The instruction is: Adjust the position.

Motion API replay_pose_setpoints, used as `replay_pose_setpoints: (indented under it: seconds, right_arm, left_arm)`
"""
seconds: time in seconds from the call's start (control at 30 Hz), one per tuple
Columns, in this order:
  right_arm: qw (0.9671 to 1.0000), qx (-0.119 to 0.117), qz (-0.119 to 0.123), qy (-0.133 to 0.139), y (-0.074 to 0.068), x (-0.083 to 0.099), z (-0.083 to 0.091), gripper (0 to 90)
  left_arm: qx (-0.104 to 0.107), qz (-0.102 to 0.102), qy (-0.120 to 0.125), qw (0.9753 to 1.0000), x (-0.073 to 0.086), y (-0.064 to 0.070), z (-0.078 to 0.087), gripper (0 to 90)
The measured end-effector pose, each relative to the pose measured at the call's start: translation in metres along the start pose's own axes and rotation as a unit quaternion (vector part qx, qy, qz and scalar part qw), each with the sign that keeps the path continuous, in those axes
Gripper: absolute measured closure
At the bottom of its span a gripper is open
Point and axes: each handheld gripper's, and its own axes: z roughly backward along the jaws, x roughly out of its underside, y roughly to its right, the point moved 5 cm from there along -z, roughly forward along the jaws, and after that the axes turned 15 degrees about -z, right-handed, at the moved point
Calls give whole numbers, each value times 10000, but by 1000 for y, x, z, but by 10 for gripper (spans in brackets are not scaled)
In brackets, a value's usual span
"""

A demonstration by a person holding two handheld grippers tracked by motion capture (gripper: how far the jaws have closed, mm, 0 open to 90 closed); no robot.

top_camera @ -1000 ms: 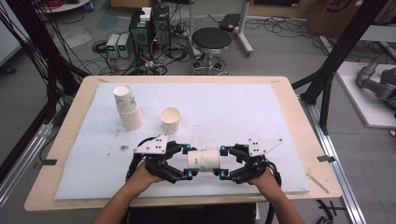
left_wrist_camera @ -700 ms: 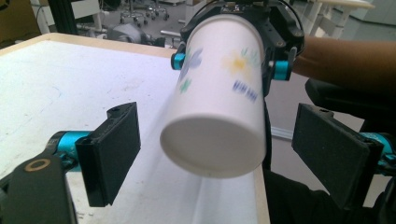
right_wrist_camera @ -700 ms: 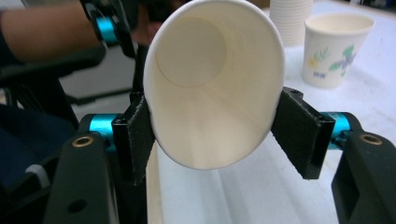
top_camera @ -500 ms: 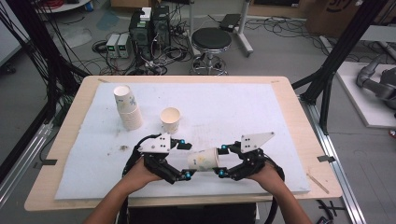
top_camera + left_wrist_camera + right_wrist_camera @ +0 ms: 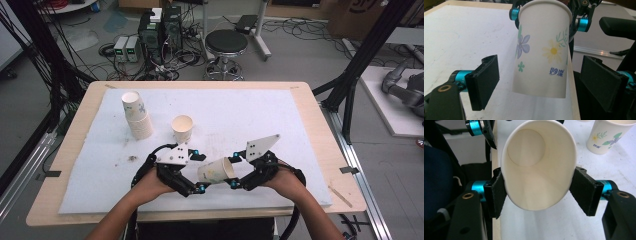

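A: What's changing from half a second ago?

B: The right gripper (image 5: pixel 234 179) has been tilting up, grey plate rising. The paper cup (image 5: pixel 217 171) has been swinging with it, rim now pointing up and toward the right hand. A second ago the cup was lying level between both grippers.

A: Who's got it?

B: Right gripper is squeezing the cup near the rim (image 5: pixel 537 165), pads pressing both sides, mouth going oval. Left gripper (image 5: pixel 198 171) is standing wide apart, pads either side of the cup's base end (image 5: pixel 541 50), not touching it.

A: Anything in the cup?

B: Nothing, bare bottom showing in the right gripper view. It's hanging off the mat, just in front of the left gripper, between the two.

A: Other containers?

B: Single cup (image 5: pixel 182 128) standing upright beyond the left gripper, looking empty. Stack of cups (image 5: pixel 136 115) farther out, to that gripper's left, leaning a bit. Both well apart from the held cup.

A: Hands?

B: Both forearms are coming in from the near table (image 5: pixel 300 92) edge, grippers angled toward each other, left one low, right one pitched up.
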Motion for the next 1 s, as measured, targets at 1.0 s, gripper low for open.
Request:
replay_pose_setpoints:
  seconds: [1.0]
  right_arm:
    - [9889,464,575,-1291,-3,-19,-14,328]
  left_arm:
    - [384,-246,-813,9956,6,-2,-23,217]
